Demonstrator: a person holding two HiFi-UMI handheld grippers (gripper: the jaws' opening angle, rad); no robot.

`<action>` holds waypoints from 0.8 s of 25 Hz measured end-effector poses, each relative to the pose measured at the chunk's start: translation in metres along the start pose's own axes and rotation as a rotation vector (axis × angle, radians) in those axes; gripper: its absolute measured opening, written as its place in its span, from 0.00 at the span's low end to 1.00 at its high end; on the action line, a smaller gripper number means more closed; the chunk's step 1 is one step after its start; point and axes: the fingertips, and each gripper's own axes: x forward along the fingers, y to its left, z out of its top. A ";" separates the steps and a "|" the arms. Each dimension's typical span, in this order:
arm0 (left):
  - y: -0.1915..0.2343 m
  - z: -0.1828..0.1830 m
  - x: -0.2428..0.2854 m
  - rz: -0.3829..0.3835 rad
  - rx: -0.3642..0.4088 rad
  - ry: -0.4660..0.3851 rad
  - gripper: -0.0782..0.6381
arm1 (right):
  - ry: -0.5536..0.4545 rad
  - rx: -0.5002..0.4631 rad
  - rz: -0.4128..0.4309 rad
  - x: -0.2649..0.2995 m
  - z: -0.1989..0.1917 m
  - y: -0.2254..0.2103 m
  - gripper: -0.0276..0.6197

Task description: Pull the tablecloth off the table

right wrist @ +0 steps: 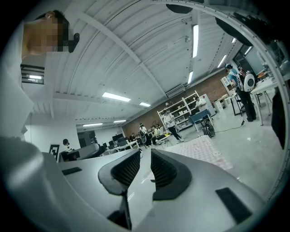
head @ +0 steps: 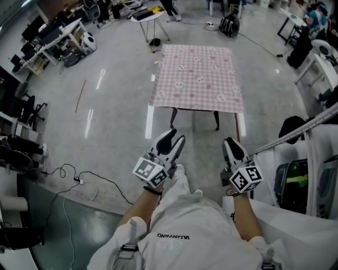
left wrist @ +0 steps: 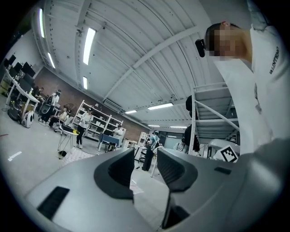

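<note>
A pink checked tablecloth [head: 198,78] with small white figures covers a small table whose dark legs [head: 173,117] show under the near hem. It also appears as a pale pink patch [right wrist: 204,147] in the right gripper view and as a small patch [left wrist: 72,155] in the left gripper view. My left gripper [head: 174,139] is held close to the body, well short of the table, its jaws apart and empty. My right gripper [head: 232,144] is level with it, also empty, with only a narrow gap between its jaws. Both point toward the table.
A round white side table [head: 148,16] and a dark backpack [head: 229,23] stand beyond the table. White desks [head: 58,34] line the far left. A cable [head: 79,182] lies on the floor at my left. A white unit [head: 311,179] and a slanted metal rail [head: 296,134] crowd the right.
</note>
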 end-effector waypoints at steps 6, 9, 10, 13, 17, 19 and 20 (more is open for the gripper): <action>0.051 -0.003 0.021 -0.003 -0.042 0.020 0.30 | 0.003 0.042 -0.015 0.051 0.002 -0.011 0.17; 0.079 -0.007 0.032 -0.011 -0.073 0.037 0.30 | 0.005 0.060 -0.028 0.079 0.001 -0.018 0.17; 0.087 -0.010 0.036 -0.015 -0.077 0.046 0.30 | 0.007 0.066 -0.033 0.088 0.000 -0.020 0.17; 0.112 -0.020 0.046 -0.032 -0.087 0.075 0.30 | 0.020 0.080 -0.048 0.115 -0.009 -0.026 0.17; 0.144 -0.029 0.066 -0.052 -0.112 0.110 0.30 | 0.042 0.103 -0.072 0.151 -0.015 -0.035 0.17; 0.157 -0.035 0.074 -0.063 -0.139 0.123 0.30 | 0.047 0.123 -0.088 0.165 -0.018 -0.040 0.17; 0.163 -0.038 0.077 -0.070 -0.151 0.129 0.30 | 0.045 0.133 -0.096 0.171 -0.020 -0.043 0.17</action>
